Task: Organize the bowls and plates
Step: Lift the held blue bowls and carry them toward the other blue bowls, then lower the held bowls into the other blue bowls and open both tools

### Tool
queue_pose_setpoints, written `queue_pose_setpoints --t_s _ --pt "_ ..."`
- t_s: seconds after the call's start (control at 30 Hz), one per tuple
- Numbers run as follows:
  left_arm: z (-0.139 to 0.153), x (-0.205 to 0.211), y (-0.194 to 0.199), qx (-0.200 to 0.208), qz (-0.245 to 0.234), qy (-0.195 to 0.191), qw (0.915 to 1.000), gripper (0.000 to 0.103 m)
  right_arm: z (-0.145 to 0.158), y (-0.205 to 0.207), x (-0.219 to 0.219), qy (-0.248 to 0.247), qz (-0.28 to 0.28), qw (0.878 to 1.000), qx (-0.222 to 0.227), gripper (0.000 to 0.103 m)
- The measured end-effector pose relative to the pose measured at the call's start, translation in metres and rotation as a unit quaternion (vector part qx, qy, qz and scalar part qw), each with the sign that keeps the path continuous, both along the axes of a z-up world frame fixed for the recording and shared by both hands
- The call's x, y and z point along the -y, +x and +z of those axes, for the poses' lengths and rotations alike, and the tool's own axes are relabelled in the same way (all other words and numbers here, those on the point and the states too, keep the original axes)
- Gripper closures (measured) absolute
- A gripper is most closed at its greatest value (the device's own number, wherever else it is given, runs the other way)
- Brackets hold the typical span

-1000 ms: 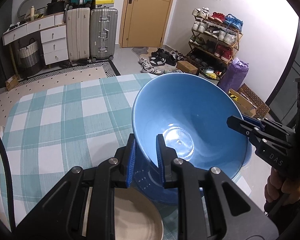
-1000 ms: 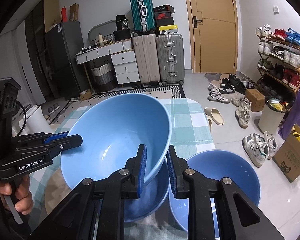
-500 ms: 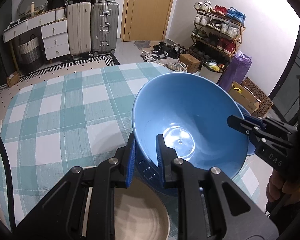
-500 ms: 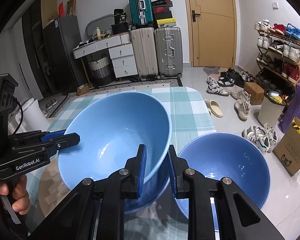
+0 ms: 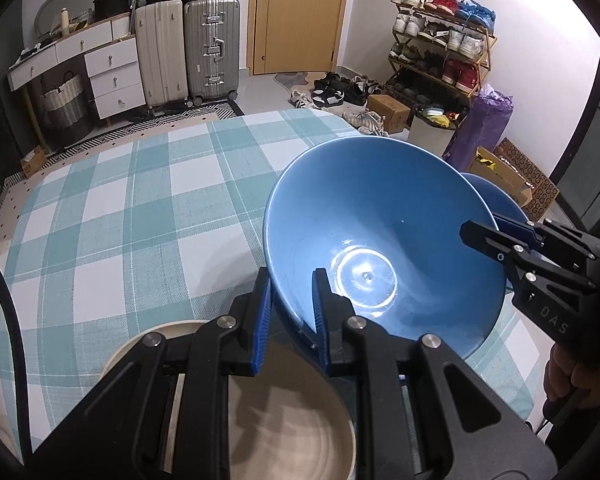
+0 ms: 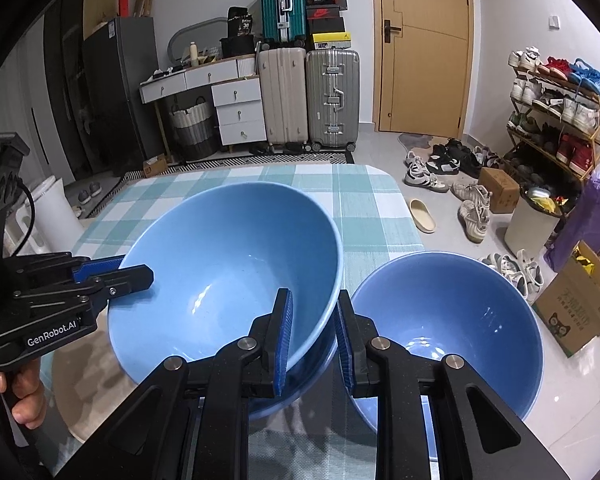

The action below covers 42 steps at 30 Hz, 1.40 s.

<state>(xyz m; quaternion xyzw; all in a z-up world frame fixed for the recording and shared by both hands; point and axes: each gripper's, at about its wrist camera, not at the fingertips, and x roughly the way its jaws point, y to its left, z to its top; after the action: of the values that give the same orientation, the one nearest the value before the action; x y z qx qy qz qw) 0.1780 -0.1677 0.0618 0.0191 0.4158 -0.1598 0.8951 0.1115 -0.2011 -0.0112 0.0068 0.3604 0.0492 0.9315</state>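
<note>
A large blue bowl (image 5: 372,232) is held tilted above the checked tablecloth (image 5: 132,216). My left gripper (image 5: 290,300) is shut on its near rim. My right gripper (image 6: 312,320) is shut on the opposite rim of the same bowl (image 6: 228,264); it also shows in the left wrist view (image 5: 500,236). A second blue bowl (image 6: 448,328) sits to the right near the table edge. Another blue bowl seems to lie just under the held one (image 6: 300,388). A beige plate (image 5: 284,432) lies below my left gripper.
The table's right edge (image 6: 408,216) drops to a floor strewn with shoes (image 6: 428,176). A shoe rack (image 5: 440,56) and cardboard boxes (image 6: 576,308) stand to the right. Suitcases (image 5: 188,48) and white drawers (image 5: 112,76) stand behind the table.
Both grippers have lifted the blue bowl up and toward me. The second blue bowl and more of the beige plate have come into view.
</note>
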Motion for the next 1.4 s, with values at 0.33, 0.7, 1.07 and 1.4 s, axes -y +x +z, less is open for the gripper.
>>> queue_pose_setpoints --t_s 0.33,0.7,1.07,1.4 --pt "-0.019 0.004 0.009 -0.013 0.0 0.018 0.9998 0.087 -0.005 0.005 -0.005 -0.011 0.003 1.0 -0.006 0.081" --pt "-0.033 0.001 0.018 -0.027 -0.003 0.024 0.9993 0.087 -0.017 0.006 -0.002 -0.007 0.007 1.0 -0.022 0.08" --pt "-0.031 -0.004 0.014 -0.042 0.017 -0.013 0.9989 0.048 0.0 -0.024 0.028 0.019 -0.008 1.0 0.017 0.045" --pt "-0.008 0.021 -0.013 -0.021 0.011 -0.037 0.999 0.011 0.014 -0.058 0.078 0.042 -0.065 0.996 0.055 0.005"
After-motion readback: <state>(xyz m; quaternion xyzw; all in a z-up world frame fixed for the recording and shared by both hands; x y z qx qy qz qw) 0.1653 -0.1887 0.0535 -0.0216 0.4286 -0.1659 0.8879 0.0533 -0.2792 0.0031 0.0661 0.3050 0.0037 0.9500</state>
